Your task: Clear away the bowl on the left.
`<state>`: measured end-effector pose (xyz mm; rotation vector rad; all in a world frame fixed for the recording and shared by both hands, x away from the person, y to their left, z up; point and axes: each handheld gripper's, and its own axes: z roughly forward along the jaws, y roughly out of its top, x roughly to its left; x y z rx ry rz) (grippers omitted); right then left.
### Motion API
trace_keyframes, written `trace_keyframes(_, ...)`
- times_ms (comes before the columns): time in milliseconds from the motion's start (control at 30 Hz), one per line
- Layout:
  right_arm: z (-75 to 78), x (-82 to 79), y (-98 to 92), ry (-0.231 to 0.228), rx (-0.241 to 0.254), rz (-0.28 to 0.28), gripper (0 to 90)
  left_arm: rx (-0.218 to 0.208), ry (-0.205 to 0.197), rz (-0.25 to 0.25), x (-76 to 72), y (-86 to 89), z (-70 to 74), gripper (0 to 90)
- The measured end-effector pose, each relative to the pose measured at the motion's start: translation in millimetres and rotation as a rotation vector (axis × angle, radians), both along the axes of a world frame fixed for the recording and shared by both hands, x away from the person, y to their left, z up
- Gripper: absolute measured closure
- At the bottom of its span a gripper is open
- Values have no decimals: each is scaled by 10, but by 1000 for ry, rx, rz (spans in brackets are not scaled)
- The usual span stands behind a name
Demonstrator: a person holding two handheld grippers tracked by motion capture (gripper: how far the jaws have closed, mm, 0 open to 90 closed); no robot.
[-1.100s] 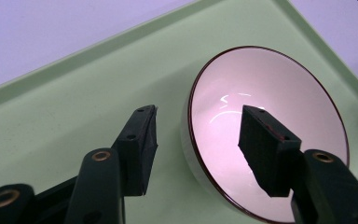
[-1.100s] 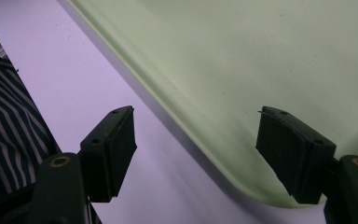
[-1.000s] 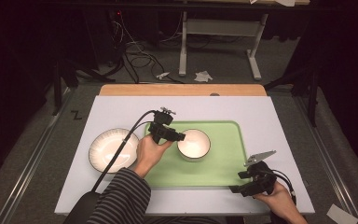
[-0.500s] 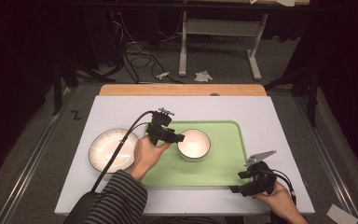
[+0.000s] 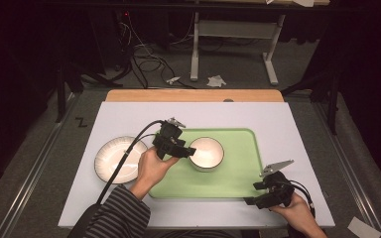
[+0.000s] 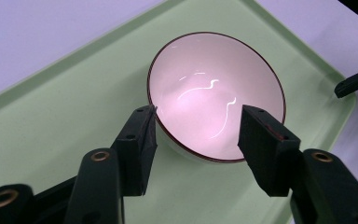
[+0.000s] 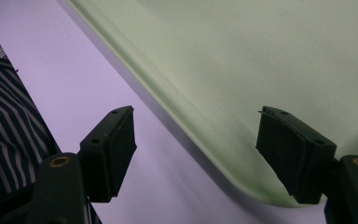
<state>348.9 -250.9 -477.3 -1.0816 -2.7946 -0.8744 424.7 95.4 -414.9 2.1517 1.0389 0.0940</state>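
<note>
A white bowl with a dark rim stands upright in the left part of the green tray. My left gripper hovers at the bowl's left side, open, its jaws apart from the rim. In the left gripper view the bowl lies just beyond the open gripper on the tray, and nothing is held. My right gripper rests at the tray's front right corner, open. In the right gripper view, the gripper has its jaws spread over the tray's rounded corner and the white table.
A white ribbed plate lies on the table left of the tray, under the left gripper's cable. A striped sleeve comes in from the bottom. A wooden strip runs along the table's far edge; floor, cables and a stand leg lie beyond.
My left hand has drawn a little back and up from the bowl, jaws staying open. The bowl has not moved. The right gripper has kept still.
</note>
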Motion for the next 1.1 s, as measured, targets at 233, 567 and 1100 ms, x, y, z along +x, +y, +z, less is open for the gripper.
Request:
trace_keyframes(233,1,0,-1,3,0,-3,295,25,-20,0,-55,20,-6,476)
trace_keyframes(567,-2,-2,6,4,5,-7,295,-12,-32,26,-145,196,54,477)
trace_keyframes(1100,-1,-4,7,6,4,-13,295,-42,-52,29,-314,354,119,459)
